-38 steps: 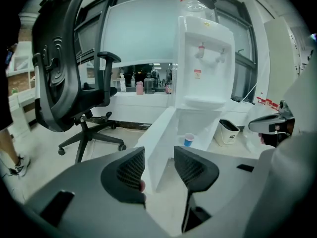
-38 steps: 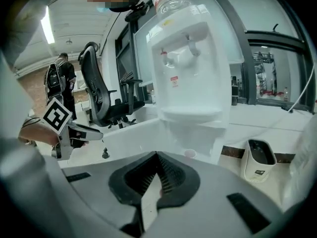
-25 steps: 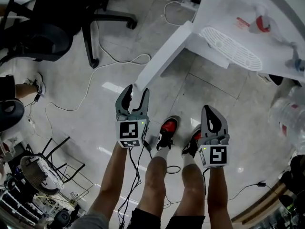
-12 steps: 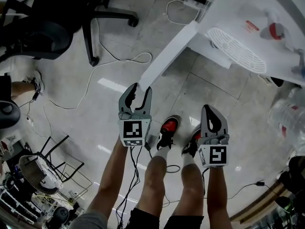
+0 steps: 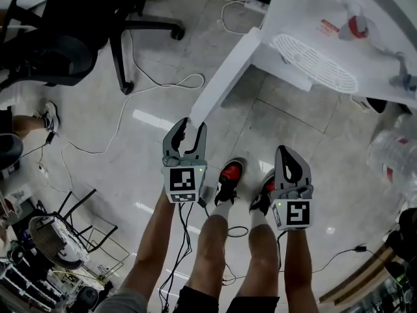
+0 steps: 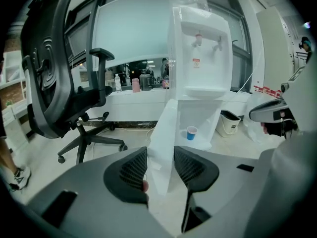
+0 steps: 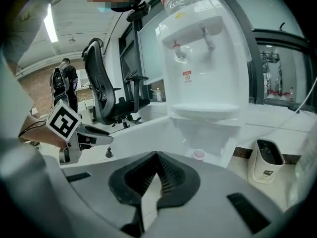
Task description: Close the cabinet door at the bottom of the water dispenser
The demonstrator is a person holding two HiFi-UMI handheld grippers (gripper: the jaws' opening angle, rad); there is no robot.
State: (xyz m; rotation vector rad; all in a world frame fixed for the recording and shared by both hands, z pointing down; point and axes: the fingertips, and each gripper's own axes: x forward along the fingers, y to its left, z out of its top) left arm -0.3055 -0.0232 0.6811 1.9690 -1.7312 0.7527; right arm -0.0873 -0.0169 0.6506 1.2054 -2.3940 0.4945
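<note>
The white water dispenser (image 5: pixel 313 12) stands at the upper right, and its bottom cabinet door (image 5: pixel 221 77) is swung wide open towards me. My left gripper (image 5: pixel 185 130) sits at the door's free edge. In the left gripper view that door (image 6: pixel 163 133) runs between the two pads of the left gripper (image 6: pixel 159 152). Its jaws are closing round the edge, and I see no firm press. The open cabinet holds a small blue cup (image 6: pixel 191 133). My right gripper (image 5: pixel 291 158) hangs to the right over my shoes, shut and empty (image 7: pixel 157 157), apart from the door.
A black office chair (image 5: pixel 65 31) stands at the upper left, with cables (image 5: pixel 163 80) on the tiled floor beside it. A big water bottle (image 5: pixel 391 155) lies at the right edge. A white bin (image 6: pixel 229 123) sits right of the dispenser. My shoes (image 5: pixel 229 175) are below the door's end.
The left gripper's jaws have narrowed round the door's free edge. The right gripper has stayed put.
</note>
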